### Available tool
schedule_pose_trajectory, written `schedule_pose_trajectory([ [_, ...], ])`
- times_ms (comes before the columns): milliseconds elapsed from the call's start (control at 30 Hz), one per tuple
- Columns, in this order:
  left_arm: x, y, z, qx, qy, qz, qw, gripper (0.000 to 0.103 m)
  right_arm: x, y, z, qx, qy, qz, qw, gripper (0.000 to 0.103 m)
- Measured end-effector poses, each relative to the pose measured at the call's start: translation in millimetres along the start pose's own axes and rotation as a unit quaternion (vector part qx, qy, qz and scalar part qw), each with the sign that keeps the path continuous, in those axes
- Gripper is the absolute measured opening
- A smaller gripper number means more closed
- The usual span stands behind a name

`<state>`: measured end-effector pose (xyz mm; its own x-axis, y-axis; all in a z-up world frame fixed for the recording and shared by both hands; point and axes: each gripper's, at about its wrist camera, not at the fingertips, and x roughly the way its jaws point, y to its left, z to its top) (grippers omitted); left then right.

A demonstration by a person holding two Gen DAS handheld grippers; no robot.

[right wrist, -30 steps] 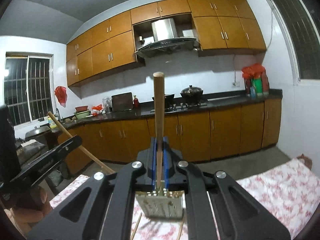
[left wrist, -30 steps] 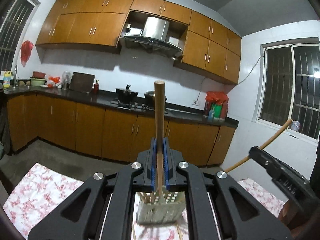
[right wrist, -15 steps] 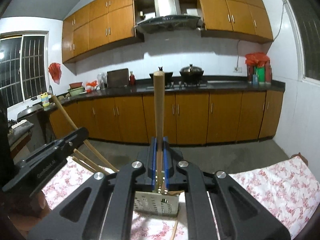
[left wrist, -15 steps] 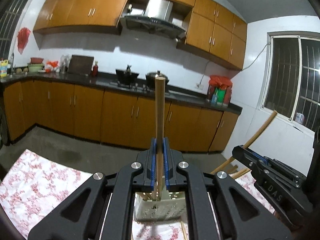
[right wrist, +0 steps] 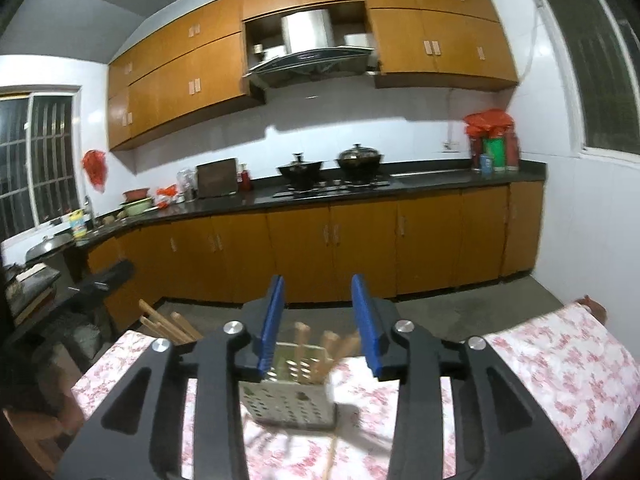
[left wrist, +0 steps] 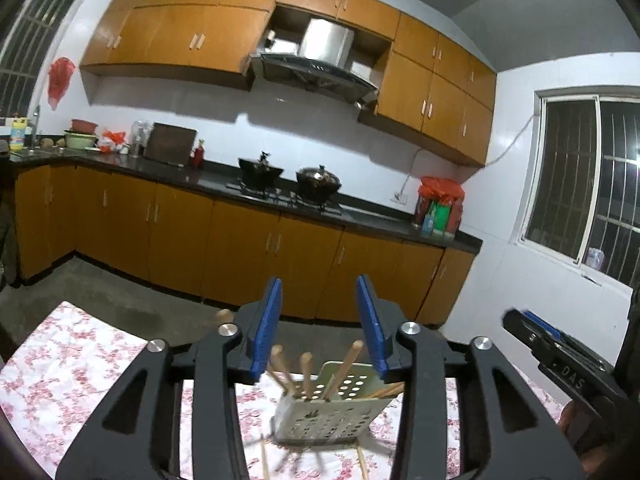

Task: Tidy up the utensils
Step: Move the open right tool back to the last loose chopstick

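A pale perforated utensil holder (left wrist: 332,412) stands on the flowered tablecloth (left wrist: 80,380) and holds several wooden chopsticks (left wrist: 306,372). My left gripper (left wrist: 320,320) hangs just above it; its jaws are opening and nothing is between the blue pads (left wrist: 268,324). In the right wrist view the same holder (right wrist: 292,396) sits below my right gripper (right wrist: 318,320), whose jaws are also opening with nothing between them. Chopsticks (right wrist: 300,340) lean inside the holder. Each gripper shows at the edge of the other's view: the right gripper (left wrist: 560,360) and the left gripper (right wrist: 96,284).
Loose chopsticks (left wrist: 262,454) lie on the cloth beside the holder, one more chopstick (right wrist: 330,456) near the front. More chopstick ends (right wrist: 168,326) stick up at the left. Beyond the table are bare floor and a kitchen counter (left wrist: 280,200) with pots.
Both grippers were shut on upright chopsticks above the holder. They sank a little, the jaws parted, and both chopsticks dropped into the holder.
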<state>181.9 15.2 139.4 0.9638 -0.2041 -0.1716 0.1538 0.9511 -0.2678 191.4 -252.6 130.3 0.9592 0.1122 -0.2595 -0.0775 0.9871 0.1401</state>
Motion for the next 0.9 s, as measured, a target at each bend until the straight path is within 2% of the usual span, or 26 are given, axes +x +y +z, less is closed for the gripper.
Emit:
schedule_pose_trajectory([
  [133, -23, 18, -13, -0.006, 0.002, 0.034, 0.9994, 0.051, 1, -33, -32, 0.018, 0.041, -0.044, 0.998, 0.045],
  [267, -31, 45, -51, -0.014, 0.058, 0.085, 0.9945, 0.051, 23, -64, -92, 0.047, 0.142, -0.079, 0.986, 0.045],
  [367, -27, 61, -88, -0.019, 0.118, 0.102, 0.9876, 0.051, 32, -68, -135, 0.066, 0.207, -0.062, 0.974, 0.042],
  [433, -23, 68, -111, -0.018, 0.157, 0.107, 0.9816, 0.051, 33, -58, -161, 0.066, 0.239, -0.038, 0.968, 0.031],
  [500, -20, 73, -136, -0.025, 0.199, 0.104, 0.9742, 0.051, 32, -43, -181, 0.056, 0.26, -0.016, 0.964, 0.028],
  [633, -17, 73, -166, -0.019, 0.246, 0.101, 0.9638, 0.051, 32, -9, -210, 0.012, 0.287, 0.014, 0.958, 0.025],
  [733, -19, 68, -181, -0.006, 0.258, 0.097, 0.9612, 0.051, 38, 7, -216, -0.006, 0.298, 0.023, 0.954, 0.025],
  [900, -17, 58, -187, 0.004, 0.269, 0.089, 0.9591, 0.051, 43, 17, -222, -0.015, 0.306, 0.017, 0.952, 0.025],
])
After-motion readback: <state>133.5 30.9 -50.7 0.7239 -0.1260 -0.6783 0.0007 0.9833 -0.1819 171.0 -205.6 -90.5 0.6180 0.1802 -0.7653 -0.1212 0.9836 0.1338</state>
